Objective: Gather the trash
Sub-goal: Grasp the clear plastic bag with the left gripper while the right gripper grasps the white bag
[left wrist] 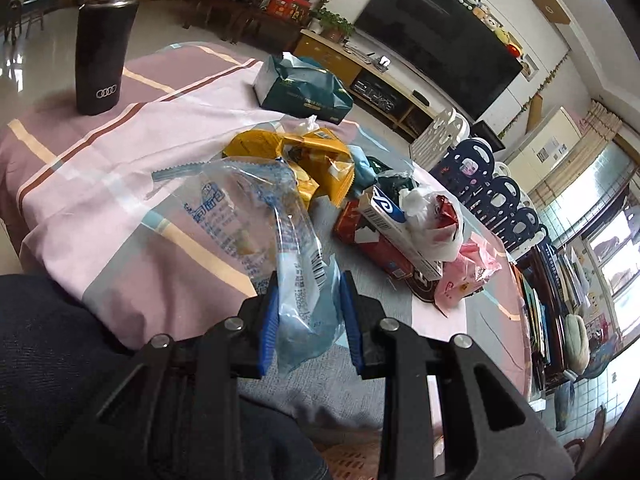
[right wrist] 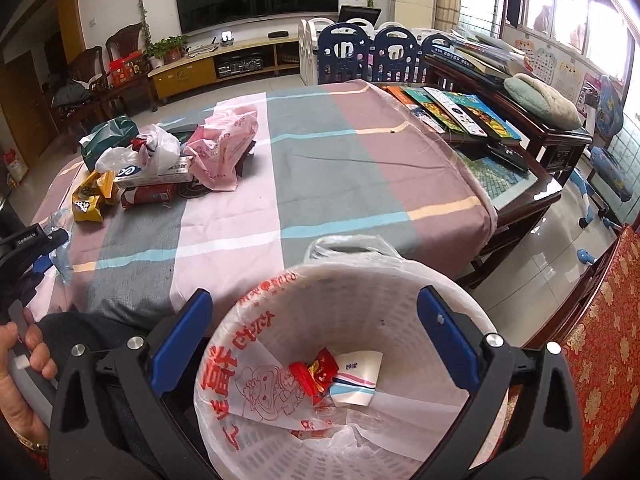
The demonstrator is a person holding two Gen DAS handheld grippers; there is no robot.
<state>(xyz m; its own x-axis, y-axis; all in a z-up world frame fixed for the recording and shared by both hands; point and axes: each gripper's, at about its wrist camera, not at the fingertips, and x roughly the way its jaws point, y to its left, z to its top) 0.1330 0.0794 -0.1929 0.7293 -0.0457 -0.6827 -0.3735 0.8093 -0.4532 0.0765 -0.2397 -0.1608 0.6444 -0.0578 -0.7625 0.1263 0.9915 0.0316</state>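
My left gripper [left wrist: 309, 284] is shut on a crumpled clear wrapper with blue print [left wrist: 256, 208], lifted over the near edge of the striped tablecloth [left wrist: 120, 184]. Beyond it lies a heap of trash: a yellow wrapper [left wrist: 316, 160], a red box [left wrist: 372, 240], a white and blue carton [left wrist: 384, 212], a white plastic bag [left wrist: 432, 220] and a pink bag [left wrist: 468, 276]. My right gripper [right wrist: 315, 294] stands open above a white basket [right wrist: 400, 268] lined with a printed bag. In the basket lie a red wrapper [right wrist: 316, 372] and a striped paper [right wrist: 356, 376]. The left gripper [right wrist: 44, 256] shows at the left edge there.
A black tumbler [left wrist: 102, 52] stands at the table's far left, a green tissue pack [left wrist: 304, 88] behind the heap. Books and a remote [right wrist: 460, 116] lie on a wooden side table at the right. A red patterned chair [right wrist: 600, 340] is beside the basket. A person's hand [right wrist: 20, 360] is at the lower left.
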